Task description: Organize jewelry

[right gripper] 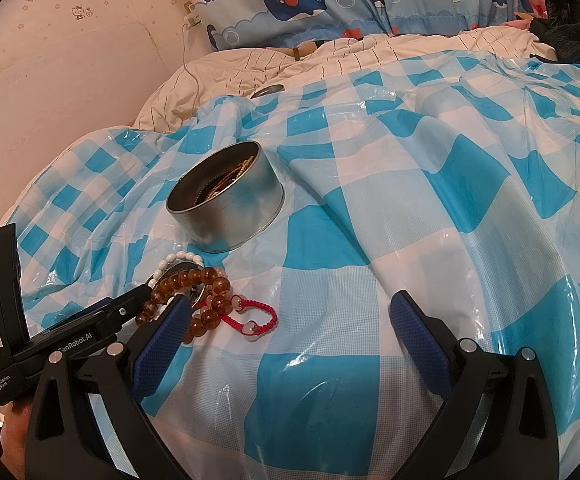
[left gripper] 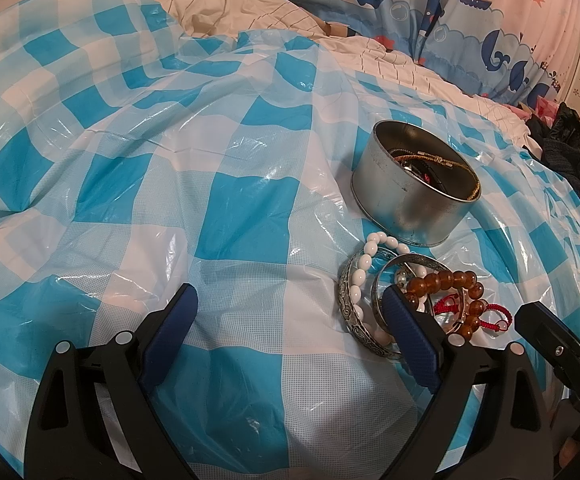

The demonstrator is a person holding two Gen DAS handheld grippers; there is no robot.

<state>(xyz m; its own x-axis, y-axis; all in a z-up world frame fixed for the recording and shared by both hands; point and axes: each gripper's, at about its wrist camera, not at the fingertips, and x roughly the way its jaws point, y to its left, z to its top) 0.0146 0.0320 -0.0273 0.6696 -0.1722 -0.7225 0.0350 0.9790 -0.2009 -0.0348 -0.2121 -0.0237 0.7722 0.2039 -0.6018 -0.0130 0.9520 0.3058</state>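
Note:
A round metal tin (left gripper: 412, 196) with jewelry inside stands on a blue-and-white checked plastic sheet (left gripper: 210, 200); it also shows in the right wrist view (right gripper: 230, 204). In front of it lies a pile: a white bead bracelet (left gripper: 364, 268), silver bangles (left gripper: 352, 312), an amber bead bracelet (left gripper: 450, 282) and a red cord bracelet (right gripper: 256, 316). My left gripper (left gripper: 290, 312) is open and empty, its right finger beside the pile. My right gripper (right gripper: 290, 316) is open and empty, just right of the pile.
The sheet covers a bed with a striped white quilt (right gripper: 290, 64). A whale-print pillow (right gripper: 330, 4) lies at the back. Dark clothing (left gripper: 570, 148) sits at the right edge. A wall (right gripper: 70, 60) stands to the left in the right wrist view.

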